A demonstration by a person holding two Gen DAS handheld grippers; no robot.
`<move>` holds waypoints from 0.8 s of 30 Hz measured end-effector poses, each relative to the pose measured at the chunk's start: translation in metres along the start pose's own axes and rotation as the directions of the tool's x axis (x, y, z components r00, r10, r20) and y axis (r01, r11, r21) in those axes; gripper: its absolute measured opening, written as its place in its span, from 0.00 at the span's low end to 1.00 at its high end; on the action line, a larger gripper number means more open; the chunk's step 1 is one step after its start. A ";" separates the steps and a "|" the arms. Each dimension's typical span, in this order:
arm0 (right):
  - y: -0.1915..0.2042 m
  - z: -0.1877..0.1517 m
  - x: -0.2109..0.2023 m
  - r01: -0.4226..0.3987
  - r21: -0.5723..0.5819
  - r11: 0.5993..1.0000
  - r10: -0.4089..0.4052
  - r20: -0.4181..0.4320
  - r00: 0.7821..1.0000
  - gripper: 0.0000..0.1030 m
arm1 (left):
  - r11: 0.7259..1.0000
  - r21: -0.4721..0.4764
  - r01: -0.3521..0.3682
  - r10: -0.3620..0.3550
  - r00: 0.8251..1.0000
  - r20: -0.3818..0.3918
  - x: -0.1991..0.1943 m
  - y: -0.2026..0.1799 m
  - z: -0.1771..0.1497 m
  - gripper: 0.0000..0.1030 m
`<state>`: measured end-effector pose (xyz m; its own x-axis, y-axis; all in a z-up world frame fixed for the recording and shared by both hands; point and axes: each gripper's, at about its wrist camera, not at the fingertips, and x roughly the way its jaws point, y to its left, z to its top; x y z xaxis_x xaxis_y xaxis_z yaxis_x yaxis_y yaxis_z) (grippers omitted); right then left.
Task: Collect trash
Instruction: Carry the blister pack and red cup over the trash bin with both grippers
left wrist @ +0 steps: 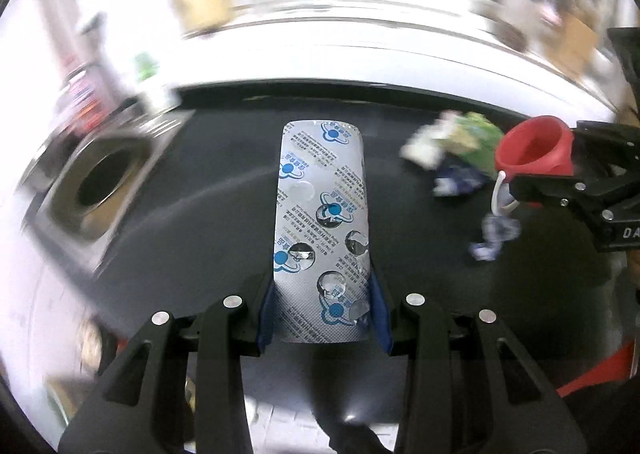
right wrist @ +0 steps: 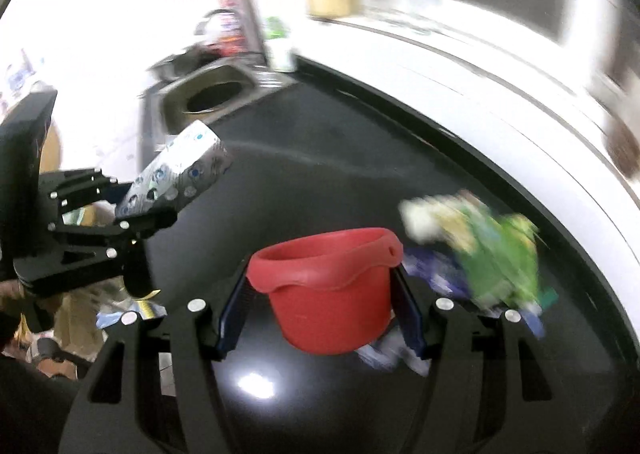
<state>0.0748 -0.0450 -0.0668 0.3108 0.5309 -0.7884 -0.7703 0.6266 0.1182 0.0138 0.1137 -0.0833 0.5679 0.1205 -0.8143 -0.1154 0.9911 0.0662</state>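
A silver blister pack (left wrist: 320,230) is pinched by its lower end between the blue-padded fingers (left wrist: 266,314) of the left hand-held gripper (left wrist: 322,314), and it is seen standing up and away from the camera, several of its pockets burst open. In the right wrist view a small red bucket (right wrist: 328,290) is clamped by its sides between the pads of the right hand-held gripper (right wrist: 320,302), with its mouth turned upward and a thin white handle seen hanging from it in the left wrist view. Both are held above a dark bench (left wrist: 224,182). A crumpled green and white wrapper (right wrist: 492,246) is seen lying on the bench beside the bucket, and blue and white scraps (left wrist: 494,236) are scattered near it; their edges are blurred. A square steel plate with a round opening (left wrist: 102,182) is set into the bench at its far left end. The background is smeared by motion.
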 end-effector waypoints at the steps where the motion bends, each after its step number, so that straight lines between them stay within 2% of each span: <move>1: 0.013 0.007 0.005 -0.019 -0.020 1.000 0.019 0.001 1.000 0.60 | 0.999 -0.028 -0.024 0.024 1.000 -0.001 -0.005 0.013 -0.005 0.37; 4: 0.071 0.031 0.029 -0.103 -0.110 0.989 0.102 -0.011 0.995 0.60 | 0.983 -0.153 -0.102 0.101 0.995 -0.017 -0.028 0.065 -0.035 0.37; 7: 0.143 0.052 0.058 -0.206 -0.203 0.957 0.200 -0.049 0.979 0.60 | 0.947 -0.241 -0.211 0.203 0.978 -0.055 -0.048 0.113 -0.072 0.37; 9: 0.187 0.062 0.077 -0.269 -0.249 0.930 0.256 -0.084 0.963 0.60 | 0.917 -0.308 -0.253 0.238 0.968 -0.085 -0.058 0.143 -0.097 0.37; 12: 0.247 0.069 0.105 -0.343 -0.299 0.890 0.314 -0.141 0.939 0.60 | 0.854 -0.396 -0.337 0.301 0.942 -0.151 -0.071 0.189 -0.143 0.37; 16: 0.333 0.068 0.150 -0.435 -0.339 0.834 0.370 -0.242 0.897 0.60 | 0.783 -0.485 -0.389 0.318 0.921 -0.224 -0.074 0.233 -0.194 0.37; 19: 0.384 0.062 0.186 -0.476 -0.347 0.808 0.382 -0.305 0.872 0.60 | 0.736 -0.529 -0.422 0.317 0.906 -0.282 -0.065 0.263 -0.236 0.37; 21: 0.408 0.057 0.205 -0.491 -0.350 0.798 0.382 -0.336 0.861 0.60 | 0.707 -0.567 -0.424 0.300 0.905 -0.302 -0.057 0.281 -0.262 0.37; 24: 0.442 0.051 0.242 -0.507 -0.346 0.790 0.375 -0.382 0.845 0.60 | 0.684 -0.586 -0.433 0.290 0.900 -0.326 -0.039 0.300 -0.288 0.37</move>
<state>-0.1620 0.3892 -0.1747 -0.2388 0.4654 -0.8523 -0.9584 0.0284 0.2840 -0.2777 0.3906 -0.1973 0.2116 0.3774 -0.9015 -0.8029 0.5931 0.0599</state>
